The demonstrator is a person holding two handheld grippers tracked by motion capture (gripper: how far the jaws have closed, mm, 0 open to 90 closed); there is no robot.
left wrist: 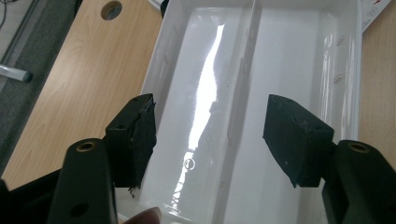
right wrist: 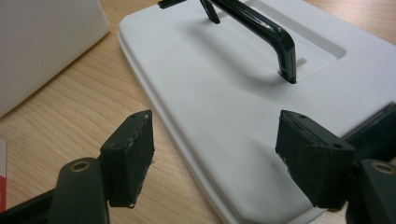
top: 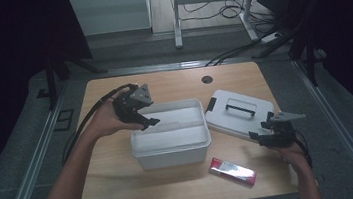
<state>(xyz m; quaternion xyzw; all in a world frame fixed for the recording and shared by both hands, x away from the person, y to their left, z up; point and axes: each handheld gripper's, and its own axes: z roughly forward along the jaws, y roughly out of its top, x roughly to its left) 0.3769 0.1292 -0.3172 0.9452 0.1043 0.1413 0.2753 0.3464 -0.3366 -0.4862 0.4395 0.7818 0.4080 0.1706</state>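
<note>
Looking down from the high view, I hold my left gripper [top: 142,119] over the white bin's [top: 170,153] back-left corner and my right gripper [top: 263,132] at the lid's [top: 227,119] near edge. Through my left gripper view, jaws gape wide above the bin's divider [left wrist: 243,93]. My right gripper view shows jaws wide, straddling the lid's corner; its black handle [right wrist: 266,32] lies beyond.

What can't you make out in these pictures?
- Red packet: its print is too small in the high view; the right gripper view cuts it at the left edge.
- White lid: its near corner runs off the bottom edge of the right gripper view.
- White box: glare blurs its floor in the left gripper view.
</note>
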